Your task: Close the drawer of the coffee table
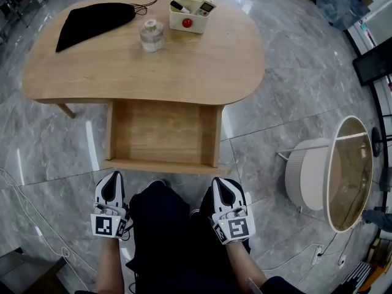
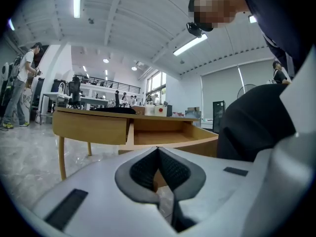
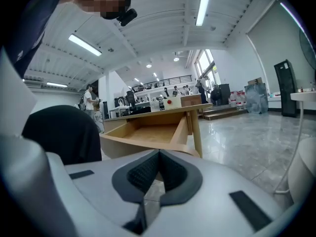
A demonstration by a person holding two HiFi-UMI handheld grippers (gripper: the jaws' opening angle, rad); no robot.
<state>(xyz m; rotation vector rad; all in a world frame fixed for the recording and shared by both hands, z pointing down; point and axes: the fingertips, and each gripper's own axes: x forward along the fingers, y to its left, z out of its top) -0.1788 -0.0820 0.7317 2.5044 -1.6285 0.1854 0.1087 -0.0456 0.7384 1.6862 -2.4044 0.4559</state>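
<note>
Drawer closing: state of parts and contact points

Position. The coffee table stands on the grey stone floor directly ahead of the person. Its drawer is pulled fully out toward the person's knees. The interior is bare wood with nothing in it. The front panel is the part nearest both tools.

Tool state. The left gripper rests low beside the person's left knee, and the right gripper beside the right knee. Both point toward the drawer front and are just short of it, not touching. Each gripper view shows the jaw tips meeting, with nothing held between them.

Handling characteristics (judged). The drawer is a rigid wooden box and appears light, since it is empty. It should slide on its runners with little force. The smooth front panel offers no grip, and none is needed, because closing is a push.

Contact points (judged).
1. Place both closed tips flat against the front panel, one toward each end.
2. Push evenly. A one-sided push may skew the box and bind it in the opening.
3. Push gently near the end of travel. A glass jar and a cream box stand on the tabletop, and a hard stop could jolt them.
</note>
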